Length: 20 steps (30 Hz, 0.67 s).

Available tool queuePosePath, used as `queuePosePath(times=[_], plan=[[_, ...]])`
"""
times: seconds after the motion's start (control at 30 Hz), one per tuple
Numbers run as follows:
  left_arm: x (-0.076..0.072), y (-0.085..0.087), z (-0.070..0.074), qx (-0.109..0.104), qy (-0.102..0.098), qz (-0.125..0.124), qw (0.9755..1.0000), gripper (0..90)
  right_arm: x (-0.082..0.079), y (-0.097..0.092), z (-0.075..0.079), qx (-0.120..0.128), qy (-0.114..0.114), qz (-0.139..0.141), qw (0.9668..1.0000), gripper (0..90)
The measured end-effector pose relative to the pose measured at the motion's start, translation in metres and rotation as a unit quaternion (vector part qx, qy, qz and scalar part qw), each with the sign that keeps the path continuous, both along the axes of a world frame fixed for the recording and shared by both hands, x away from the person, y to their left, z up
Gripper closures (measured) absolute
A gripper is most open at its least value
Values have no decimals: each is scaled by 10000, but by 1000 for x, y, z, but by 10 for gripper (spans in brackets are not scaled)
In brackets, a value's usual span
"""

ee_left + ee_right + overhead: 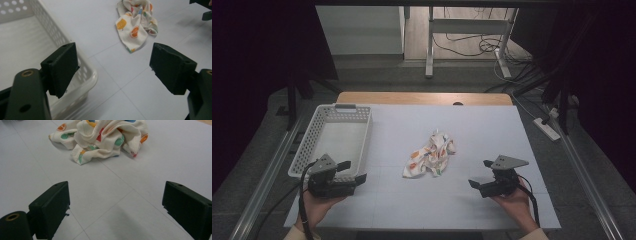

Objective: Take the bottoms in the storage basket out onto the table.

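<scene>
High view: a white perforated basket (337, 135) sits at the table's (492, 125) left edge, with nothing visible in it. The crumpled printed cloth (430, 154) lies mid-table, between the left gripper (353, 171) and right gripper (479, 174), both with jaws spread wide and holding nothing.

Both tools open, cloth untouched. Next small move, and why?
Probably ease the right tool forward to the crumpled cloth. Its jaws stand open and empty, aimed at the cloth's near edge with bare table between them. The left tool hovers by the white basket, farther off.
</scene>
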<state>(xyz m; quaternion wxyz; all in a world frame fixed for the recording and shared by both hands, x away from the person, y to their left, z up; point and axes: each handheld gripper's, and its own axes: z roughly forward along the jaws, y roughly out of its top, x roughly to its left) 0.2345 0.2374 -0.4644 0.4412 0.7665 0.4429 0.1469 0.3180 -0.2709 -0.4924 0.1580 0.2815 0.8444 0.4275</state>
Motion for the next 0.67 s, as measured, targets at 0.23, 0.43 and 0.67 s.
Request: queuePosePath(times=[0.23, 0.43, 0.67], plan=[[-5, 7, -3, -129, 32, 54, 9999, 217, -1, 0, 1, 20, -47, -9, 10000, 76], [-4, 6, -3, -135, 55, 27, 9999, 216, -1, -1, 2, 55, -102, -1, 9999, 77], [-3, 6, -3, -172, 65, 26, 9998, 216, -2, -1, 3, 83, -140, 12, 9999, 77]])
